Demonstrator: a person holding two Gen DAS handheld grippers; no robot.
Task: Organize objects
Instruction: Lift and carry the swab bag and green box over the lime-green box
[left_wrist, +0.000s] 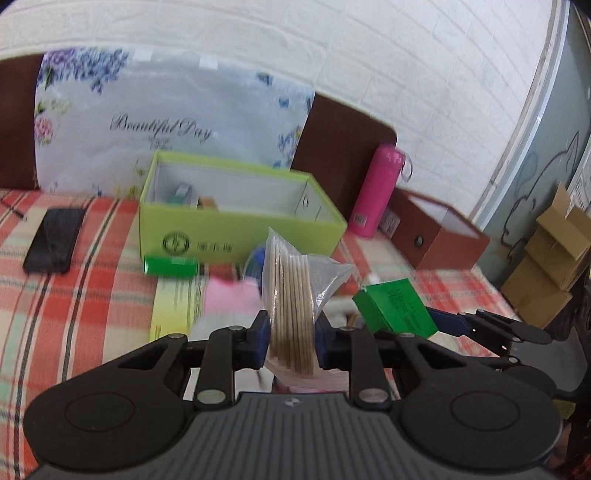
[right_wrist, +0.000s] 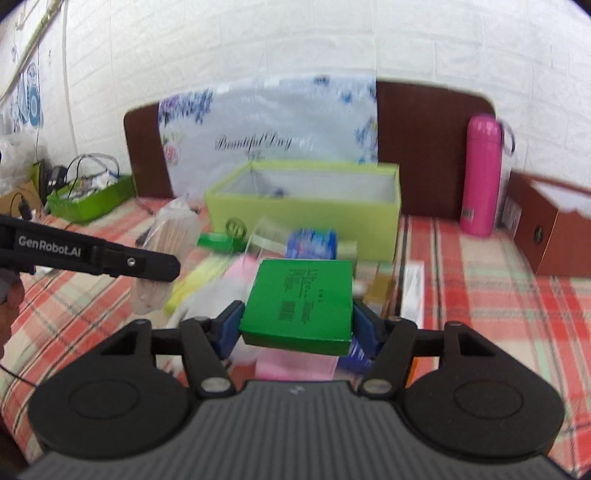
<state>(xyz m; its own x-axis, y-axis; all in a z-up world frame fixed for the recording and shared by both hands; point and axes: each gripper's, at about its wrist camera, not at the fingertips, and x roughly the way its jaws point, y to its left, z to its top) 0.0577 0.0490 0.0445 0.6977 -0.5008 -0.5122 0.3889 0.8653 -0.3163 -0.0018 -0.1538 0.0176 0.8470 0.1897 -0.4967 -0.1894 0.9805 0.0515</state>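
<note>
Pinched between the blue pads of my left gripper (left_wrist: 291, 338) is a clear bag of wooden sticks (left_wrist: 291, 295), standing almost upright at the centre of the left wrist view, its loose top flaring to the right. My right gripper (right_wrist: 297, 326) has its jaws pressed on the two sides of a flat green box (right_wrist: 299, 304), held level at the centre of the right wrist view with the printed face up.

Outward from both, a blurred heap of small things lies on the checked cloth (left_wrist: 74, 306): a pink packet (left_wrist: 229, 295), a yellow packet (left_wrist: 173, 306), a blue tub (right_wrist: 314, 242) and a second small green box (left_wrist: 170, 266). Behind the heap, in the middle of each frame, stands the open lime-green box (left_wrist: 236, 229), which I judge to be where both items belong; it already holds a few small things. A phone (left_wrist: 53, 240) lies at middle left, a pink bottle (left_wrist: 375, 190) and a brown box (left_wrist: 439, 240) at right.

My worries: the bag is slippery film, so the sticks could slide down through the pads if I tilt or jolt it. With both grippers close together and heading for one opening, they could collide, or the green box could catch the rim and twist out of its side grip.
</note>
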